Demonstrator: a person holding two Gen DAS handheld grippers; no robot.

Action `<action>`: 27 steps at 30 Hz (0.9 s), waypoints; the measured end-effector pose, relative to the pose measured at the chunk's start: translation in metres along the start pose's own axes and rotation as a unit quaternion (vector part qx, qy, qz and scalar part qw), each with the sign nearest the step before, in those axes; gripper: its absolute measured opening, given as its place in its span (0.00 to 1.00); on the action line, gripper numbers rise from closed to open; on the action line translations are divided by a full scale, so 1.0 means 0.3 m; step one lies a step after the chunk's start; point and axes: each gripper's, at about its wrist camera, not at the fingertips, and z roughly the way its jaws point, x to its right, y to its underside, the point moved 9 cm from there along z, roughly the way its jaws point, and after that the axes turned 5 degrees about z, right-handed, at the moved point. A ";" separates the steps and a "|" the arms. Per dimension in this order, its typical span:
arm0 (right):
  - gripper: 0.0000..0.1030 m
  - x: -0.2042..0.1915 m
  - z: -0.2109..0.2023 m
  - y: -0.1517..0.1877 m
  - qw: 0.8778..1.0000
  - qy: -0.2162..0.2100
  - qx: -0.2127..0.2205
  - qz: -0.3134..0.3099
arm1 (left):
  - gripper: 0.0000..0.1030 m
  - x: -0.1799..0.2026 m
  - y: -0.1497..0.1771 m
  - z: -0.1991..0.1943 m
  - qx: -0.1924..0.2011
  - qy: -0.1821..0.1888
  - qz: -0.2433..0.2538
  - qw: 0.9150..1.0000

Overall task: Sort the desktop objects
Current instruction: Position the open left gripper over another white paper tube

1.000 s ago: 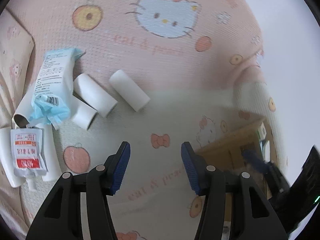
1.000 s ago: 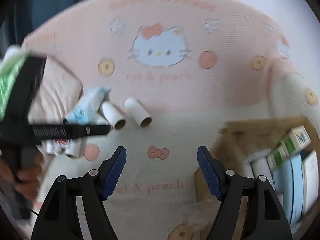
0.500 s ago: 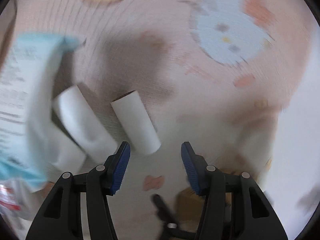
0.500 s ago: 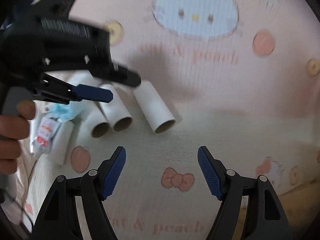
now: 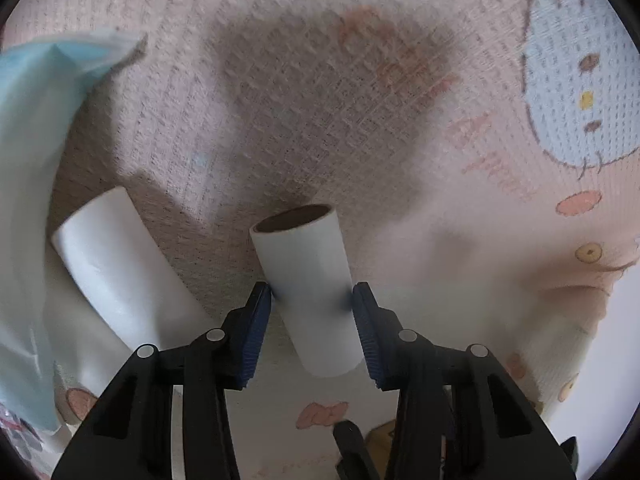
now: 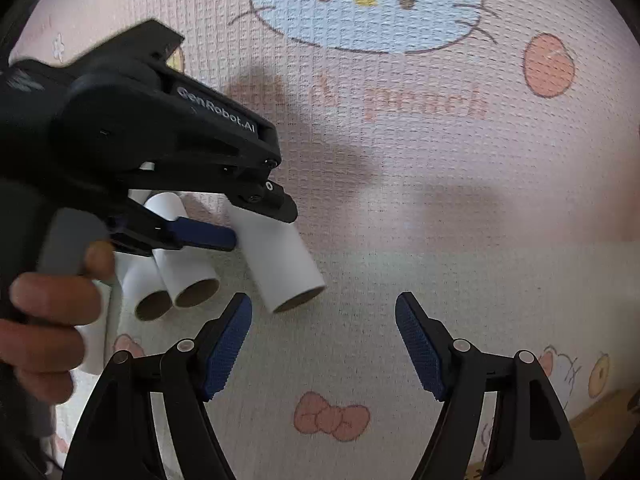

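Note:
A white cardboard tube (image 5: 308, 280) lies on the pink cartoon-print blanket (image 5: 320, 80). My left gripper (image 5: 312, 316) straddles it, both blue pads touching its sides. The same tube (image 6: 280, 264) shows in the right wrist view, with the left gripper (image 6: 256, 216) closed around it from the left. Two more white tubes (image 6: 176, 264) lie side by side just left of it; one (image 5: 116, 272) also shows in the left wrist view. My right gripper (image 6: 324, 340) is open and empty, hovering over the blanket in front of the tubes.
A light blue and white packet (image 5: 36, 160) lies at the left, beside the tubes. A person's hand (image 6: 44, 312) holds the left gripper's handle. A brown cardboard box edge (image 6: 600, 420) sits at the lower right.
My left gripper has moved down and forward onto the right-hand tube and its jaws have closed from wide open to the tube's sides. My right gripper has moved closer to the tubes, still open.

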 end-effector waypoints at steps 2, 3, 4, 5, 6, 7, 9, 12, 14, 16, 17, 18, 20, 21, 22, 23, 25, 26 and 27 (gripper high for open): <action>0.71 0.006 -0.008 0.014 1.000 -0.003 0.001 -0.001 | 0.44 0.008 0.007 -0.005 0.005 -0.001 0.012 1.000; 0.71 0.008 -0.007 0.022 1.000 -0.001 0.000 -0.004 | 0.44 0.017 0.018 -0.002 -0.001 0.000 0.026 1.000; 0.71 0.013 -0.006 0.032 1.000 0.002 -0.003 -0.006 | 0.44 0.024 0.033 0.004 -0.010 -0.001 0.040 0.999; 0.71 0.013 -0.001 0.044 1.000 0.002 -0.007 -0.006 | 0.44 0.028 0.053 0.006 -0.017 -0.004 0.052 0.998; 0.71 0.011 0.003 0.056 1.000 0.000 -0.011 -0.004 | 0.44 0.033 0.070 0.007 -0.021 -0.004 0.064 0.998; 0.71 0.009 0.003 0.066 1.000 -0.003 -0.012 -0.002 | 0.44 0.036 0.094 0.007 -0.024 -0.005 0.079 0.997; 0.71 -0.001 0.001 0.087 1.000 -0.010 -0.014 0.001 | 0.43 0.033 0.137 0.003 -0.030 -0.003 0.091 0.995; 0.71 -0.024 -0.010 0.128 1.000 -0.024 -0.013 -0.001 | 0.43 0.032 0.217 -0.007 -0.045 0.009 0.117 0.992; 0.71 -0.040 -0.020 0.165 0.999 -0.036 -0.015 0.004 | 0.43 0.030 0.263 -0.017 -0.039 0.007 0.152 0.988; 0.71 -0.066 -0.037 0.211 0.998 -0.056 -0.015 0.013 | 0.42 0.024 0.328 -0.045 -0.028 0.014 0.176 0.984; 0.71 -0.079 -0.045 0.234 0.998 -0.062 -0.016 0.015 | 0.42 0.023 0.347 -0.053 -0.027 0.017 0.178 0.983; 0.71 -0.092 -0.052 0.254 0.998 -0.065 -0.015 0.015 | 0.42 0.016 0.375 -0.064 -0.026 0.024 0.179 0.983; 0.71 -0.126 -0.068 0.313 0.997 -0.073 -0.013 0.020 | 0.41 -0.005 0.432 -0.098 -0.021 0.037 0.180 0.983; 0.71 -0.140 -0.074 0.344 0.997 -0.077 -0.012 0.026 | 0.40 -0.007 0.459 -0.115 -0.017 0.041 0.181 0.983; 0.70 -0.144 -0.078 0.357 0.996 -0.079 -0.014 0.031 | 0.38 -0.012 0.489 -0.140 -0.011 0.047 0.185 0.981; 0.68 -0.153 -0.087 0.386 0.996 -0.082 -0.014 0.042 | 0.36 -0.021 0.500 -0.141 -0.008 0.051 0.190 0.980; 0.54 -0.204 -0.114 0.420 0.995 -0.085 -0.006 0.057 | 0.00 0.000 0.524 -0.164 -0.012 0.059 0.200 0.978; 0.39 -0.217 -0.137 0.439 0.993 -0.093 0.004 0.066 | 0.00 0.016 0.549 -0.166 -0.016 0.064 0.202 0.977; 0.35 -0.235 -0.156 0.458 0.991 -0.109 0.004 0.075 | 0.00 0.008 0.580 -0.178 -0.016 0.072 0.204 0.976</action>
